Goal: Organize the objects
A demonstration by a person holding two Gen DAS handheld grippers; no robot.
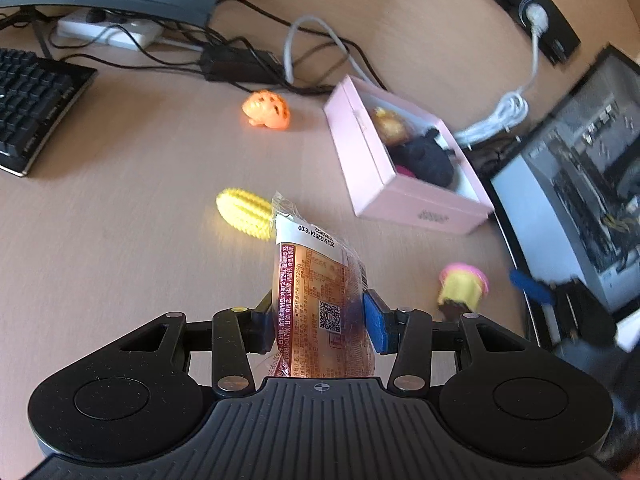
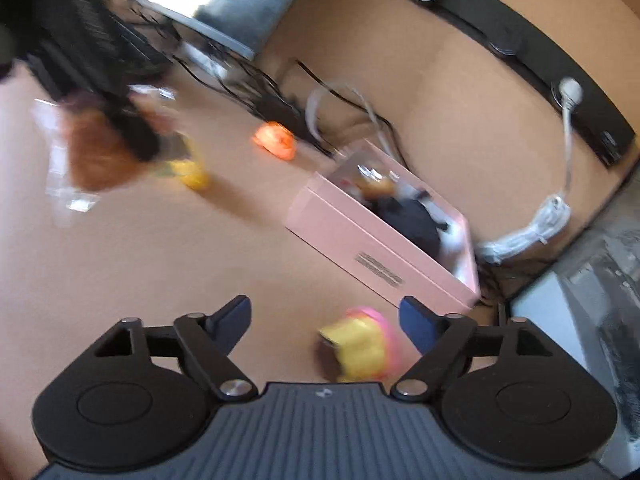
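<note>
Your left gripper [image 1: 320, 320] is pinching a packaged bread snack [image 1: 320, 300] across its middle, the blue pads pressed into the clear wrapper from both sides, so the packet stands clear of the desk [image 1: 120, 240] with its printed label and sealed end pointing forward. Gripping it at the waist rather than by the crinkly seal looks like the sensible choice, since the film would likely slip or tear at the edge. Ahead and to the right sits the open pink box [image 1: 380, 184], already holding a dark soft item and what seems to be another wrapped pastry, so you are probably carrying this packet there to join them. Still loose on the desk are the yellow toy corn [image 1: 244, 214] just beyond the packet, the orange toy [image 1: 266, 110] farther back near the cables, and the pink-and-yellow toy cupcake [image 1: 462, 286] lying tipped on its side. Your right gripper [image 2: 326, 320] is spread wide and holds nothing; its fingers bracket the cupcake [image 2: 362, 344] without touching it, which suggests you are lining up to take that one next. The right view is blurred, so finer contact there cannot be judged. The box stands near the desk's right edge, beside a coiled white cable.
</note>
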